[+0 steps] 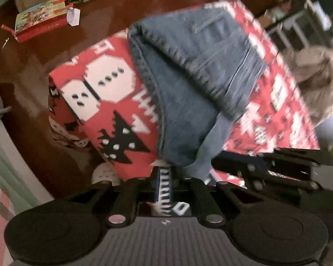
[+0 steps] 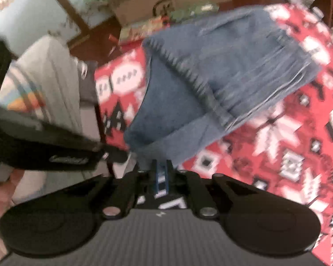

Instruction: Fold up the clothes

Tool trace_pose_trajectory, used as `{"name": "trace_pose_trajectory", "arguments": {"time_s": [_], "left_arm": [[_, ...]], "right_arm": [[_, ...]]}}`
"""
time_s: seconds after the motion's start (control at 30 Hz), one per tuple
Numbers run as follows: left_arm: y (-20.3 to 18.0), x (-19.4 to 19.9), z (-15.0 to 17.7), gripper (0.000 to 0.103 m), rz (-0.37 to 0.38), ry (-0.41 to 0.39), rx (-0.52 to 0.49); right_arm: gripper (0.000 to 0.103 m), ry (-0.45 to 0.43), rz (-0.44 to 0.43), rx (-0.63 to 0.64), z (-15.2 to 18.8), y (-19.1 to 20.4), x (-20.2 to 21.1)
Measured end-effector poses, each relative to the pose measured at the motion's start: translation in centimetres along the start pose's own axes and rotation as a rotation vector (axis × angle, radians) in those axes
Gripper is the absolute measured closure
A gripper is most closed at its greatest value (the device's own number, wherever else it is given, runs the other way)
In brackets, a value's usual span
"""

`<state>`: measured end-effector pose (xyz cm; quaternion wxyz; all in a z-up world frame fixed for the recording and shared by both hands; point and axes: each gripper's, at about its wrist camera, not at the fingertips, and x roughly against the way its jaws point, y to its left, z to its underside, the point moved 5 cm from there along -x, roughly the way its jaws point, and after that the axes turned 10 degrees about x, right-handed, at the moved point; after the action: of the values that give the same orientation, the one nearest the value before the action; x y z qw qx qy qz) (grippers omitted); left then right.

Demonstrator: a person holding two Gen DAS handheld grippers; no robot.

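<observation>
Looks like lived-in home room. Red patterned blanket [image 1: 113, 102] as landmark: dark wood floor [image 1: 44, 51] around it, cardboard boxes [image 2: 144, 4] beyond far edge, colourful picture book [image 1: 40, 20] near them, beige clothes heap [image 1: 319, 77] beside blanket.

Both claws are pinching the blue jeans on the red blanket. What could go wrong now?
1. The jeans are lifted by one edge with a fold hanging loose, so the fold could flop open.
2. The left claw and right claw grip only a thin bit, which might slip.
3. Dragging could wrinkle the red blanket.
</observation>
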<state>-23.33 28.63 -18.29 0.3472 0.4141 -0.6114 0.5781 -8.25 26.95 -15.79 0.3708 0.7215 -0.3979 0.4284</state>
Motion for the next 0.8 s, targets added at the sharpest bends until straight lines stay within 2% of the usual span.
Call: {"name": "trace_pose_trajectory", "arguments": {"time_s": [0.1,0.2,0.3,0.4,0.6,0.73,0.8], "left_arm": [[-1.3,0.8,-1.4,0.097,0.025,-0.042,-0.013],[-2.9,0.2,-2.9,0.097,0.042,-0.068,-0.039],[-3.1,-2.3,-3.5,0.097,0.010,-0.044,-0.061],[-2.3,-2.8,-3.0,0.097,0.002,-0.018,-0.048],[-3.0,-0.5,-2.3,0.097,-0.010,-0.020,-0.113],[-4.4,1.3,-2.8,0.096,-0.002,-0.044,-0.195],[-5.1,2.1,-3.0,0.090,0.004,-0.066,-0.237]], "right_arm": [[0.096,-0.035,0.037,-0.017,-1.6,-1.3,0.4],[0.094,-0.023,0.062,-0.032,-2.6,-2.1,-1.2],[0.093,-0.023,0.064,-0.043,-2.6,-2.0,-2.2],[0.093,-0.019,0.053,-0.046,-2.1,-1.1,-2.3],[0.092,-0.035,0.046,-0.090,-1.3,-0.2,-0.3],[0.092,-0.066,0.099,-0.177,-0.9,-0.6,2.3],[0.086,-0.075,0.131,-0.212,-0.9,-1.0,3.6]]}}
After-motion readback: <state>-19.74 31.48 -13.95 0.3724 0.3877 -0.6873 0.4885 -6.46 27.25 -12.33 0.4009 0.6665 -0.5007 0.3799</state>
